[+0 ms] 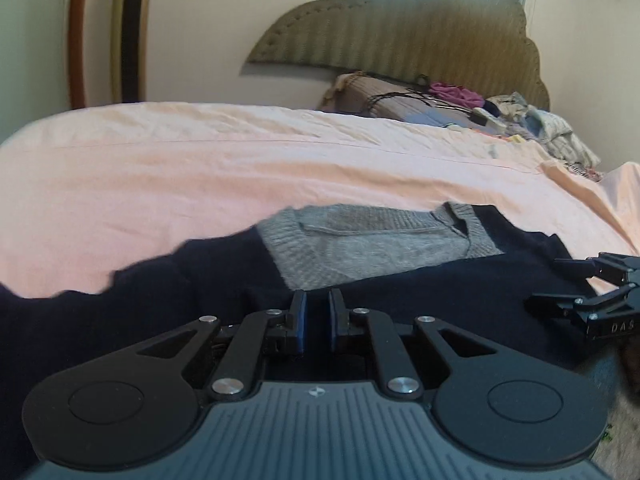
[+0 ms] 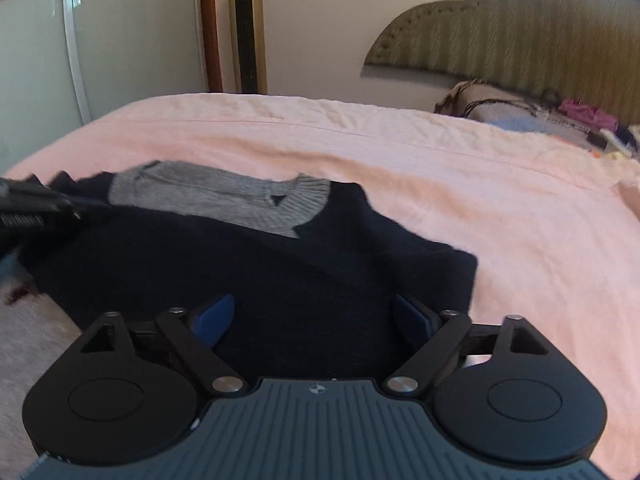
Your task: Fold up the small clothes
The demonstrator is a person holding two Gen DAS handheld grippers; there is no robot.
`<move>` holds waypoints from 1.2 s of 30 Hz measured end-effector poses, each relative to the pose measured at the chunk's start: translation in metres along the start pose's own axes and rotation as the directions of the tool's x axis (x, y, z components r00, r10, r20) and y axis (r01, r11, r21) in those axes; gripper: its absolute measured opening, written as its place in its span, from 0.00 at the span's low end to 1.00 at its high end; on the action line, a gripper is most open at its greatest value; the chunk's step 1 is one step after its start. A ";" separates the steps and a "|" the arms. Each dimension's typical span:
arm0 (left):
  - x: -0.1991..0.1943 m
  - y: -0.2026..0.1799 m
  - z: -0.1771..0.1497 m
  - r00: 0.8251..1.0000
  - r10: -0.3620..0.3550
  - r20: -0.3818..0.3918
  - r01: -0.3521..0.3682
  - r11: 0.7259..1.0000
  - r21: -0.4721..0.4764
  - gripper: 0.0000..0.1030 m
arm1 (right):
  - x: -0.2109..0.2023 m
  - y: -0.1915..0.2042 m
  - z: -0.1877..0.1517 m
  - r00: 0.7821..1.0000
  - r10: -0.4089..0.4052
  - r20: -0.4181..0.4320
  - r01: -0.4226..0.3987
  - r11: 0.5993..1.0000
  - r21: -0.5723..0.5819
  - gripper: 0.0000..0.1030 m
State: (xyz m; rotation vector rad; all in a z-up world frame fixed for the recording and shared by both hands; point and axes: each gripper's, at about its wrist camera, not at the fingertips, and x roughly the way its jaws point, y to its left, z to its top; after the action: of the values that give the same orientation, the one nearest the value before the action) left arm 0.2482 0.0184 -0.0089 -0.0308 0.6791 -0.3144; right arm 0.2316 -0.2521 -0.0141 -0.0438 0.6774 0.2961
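Note:
A small navy sweater (image 1: 400, 292) with a grey knit collar panel (image 1: 360, 244) lies on the pink bedsheet (image 1: 200, 168). My left gripper (image 1: 316, 312) is nearly shut, its blue pads close together over the navy cloth at the near edge; I cannot tell whether cloth is pinched. My right gripper (image 2: 312, 318) is open wide, its jaws spread over the sweater's (image 2: 280, 264) near edge, and holds nothing. It also shows at the right of the left wrist view (image 1: 560, 284). The grey collar (image 2: 224, 196) lies at the far side.
A padded headboard (image 1: 420, 36) stands at the back. A pile of mixed clothes and pillows (image 1: 460, 108) lies at the bed's far right. A gold tower fan (image 2: 246, 28) and a wooden post (image 2: 210, 24) stand by the wall beyond the bed.

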 end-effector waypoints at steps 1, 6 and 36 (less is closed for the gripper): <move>-0.013 0.000 -0.002 1.000 0.023 0.019 -0.022 1.000 -0.012 0.11 | 0.001 0.000 0.000 1.000 0.001 -0.004 -0.001 1.000 -0.004 0.91; -0.098 0.055 -0.026 0.986 0.015 0.165 0.033 0.957 -0.287 0.43 | 0.005 0.005 0.002 1.000 0.007 -0.015 -0.008 1.000 -0.024 0.98; -0.142 0.037 -0.027 0.848 0.425 0.316 -0.371 0.903 -0.216 0.06 | 0.002 0.002 0.001 0.999 0.043 0.002 -0.043 0.999 0.022 1.00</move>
State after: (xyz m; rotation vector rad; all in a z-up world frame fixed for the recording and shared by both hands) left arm 0.1378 0.0973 0.0524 -0.0843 0.3295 0.1473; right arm 0.2336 -0.2496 -0.0144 -0.0077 0.6805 0.3293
